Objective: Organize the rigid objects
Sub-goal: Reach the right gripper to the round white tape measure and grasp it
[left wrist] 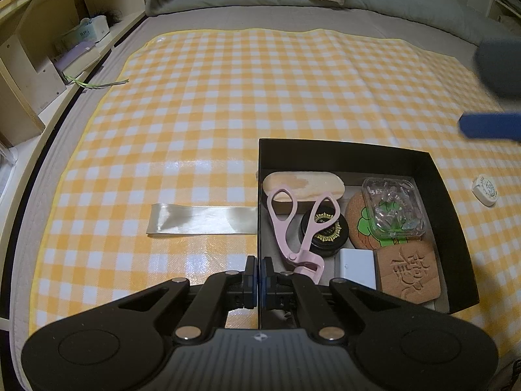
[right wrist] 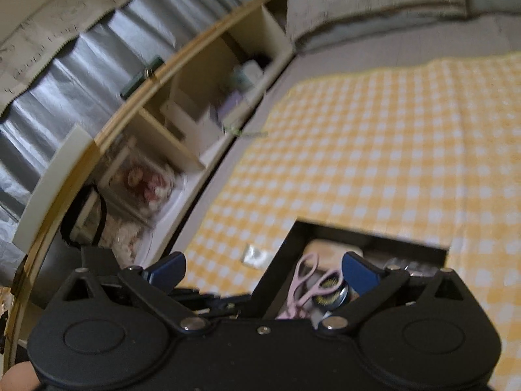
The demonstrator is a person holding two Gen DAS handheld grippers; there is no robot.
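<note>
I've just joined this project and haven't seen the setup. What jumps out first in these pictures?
A yellow-and-white checked mat covers the bed. On it sits a black box packed with small things, a pink eyelash curler lying across a black round jar. The left gripper pinches the box's left wall.

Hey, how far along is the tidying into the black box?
Mostly done: the black box already holds the pink eyelash curler, clear case and coasters. The left gripper pinches the box wall; the right gripper hangs open and empty. Left: the small white case on the mat.
</note>
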